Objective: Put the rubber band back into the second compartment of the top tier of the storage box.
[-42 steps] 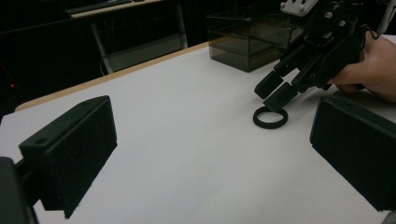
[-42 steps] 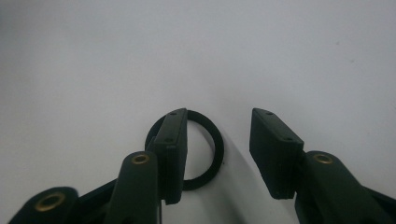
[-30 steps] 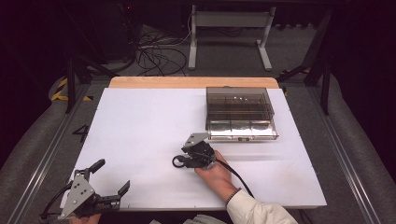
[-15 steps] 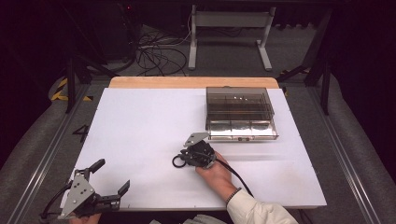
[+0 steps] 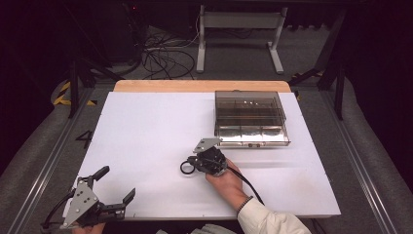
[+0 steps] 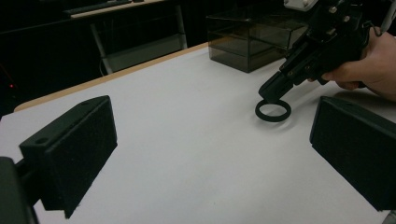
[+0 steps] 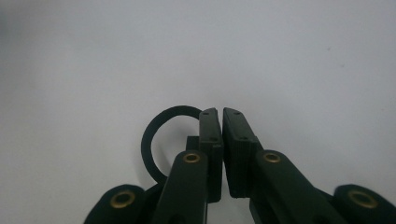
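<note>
A black ring (image 5: 186,167) lies flat on the white tabletop (image 5: 146,126) near the middle front. My right gripper (image 5: 194,165), held in a hand, points left at it. Its jaws have just been closing and now pinch the ring's near rim. In the right gripper view the ring (image 7: 154,135) sticks out to the left of the right gripper's (image 7: 222,112) nearly touching pads. My left gripper (image 5: 117,183) rests at the front left corner with its jaws spread wide and nothing between them. The left gripper view looks across at the ring (image 6: 273,110) under the right gripper's tip (image 6: 273,93).
A clear smoky plastic box (image 5: 251,117) with compartments stands at the back right of the table, also seen far off as the box (image 6: 252,46). A wooden strip (image 5: 195,86) runs along the far edge. Cables and a metal stand lie on the floor beyond.
The right gripper's jaws have closed onto the ring's rim. Neither hand has shifted place, and the left gripper stays as it was.
</note>
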Tool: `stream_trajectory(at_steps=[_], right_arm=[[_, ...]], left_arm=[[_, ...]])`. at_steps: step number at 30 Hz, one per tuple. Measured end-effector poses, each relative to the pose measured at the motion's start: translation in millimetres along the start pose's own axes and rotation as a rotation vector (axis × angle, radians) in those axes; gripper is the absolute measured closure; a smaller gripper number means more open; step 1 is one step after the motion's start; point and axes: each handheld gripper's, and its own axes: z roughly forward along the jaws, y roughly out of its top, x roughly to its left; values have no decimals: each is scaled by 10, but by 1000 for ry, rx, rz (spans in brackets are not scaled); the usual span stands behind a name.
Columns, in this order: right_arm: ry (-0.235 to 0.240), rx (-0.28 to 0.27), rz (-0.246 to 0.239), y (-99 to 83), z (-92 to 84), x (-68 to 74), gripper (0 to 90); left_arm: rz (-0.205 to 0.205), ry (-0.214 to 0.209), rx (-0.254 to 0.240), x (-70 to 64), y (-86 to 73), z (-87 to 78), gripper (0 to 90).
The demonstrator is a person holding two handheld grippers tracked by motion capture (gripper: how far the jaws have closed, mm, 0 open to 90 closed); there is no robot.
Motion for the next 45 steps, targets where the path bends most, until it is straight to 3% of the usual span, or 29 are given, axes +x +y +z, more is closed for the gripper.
stream_trajectory(at_steps=[15,23,25,45], right_arm=[[-11,-83,-36,116,-367,83,870],[-8,-95,-40,133,-425,99,870],[-8,-98,-42,141,-439,106,870],[-35,-119,-53,190,-634,86,870]], left_arm=[[1,-1,0,-5,2,-6,14],[16,0,1,3,6,-6,14],[2,-2,1,-6,3,-4,14],[2,-3,2,-6,2,-4,16]])
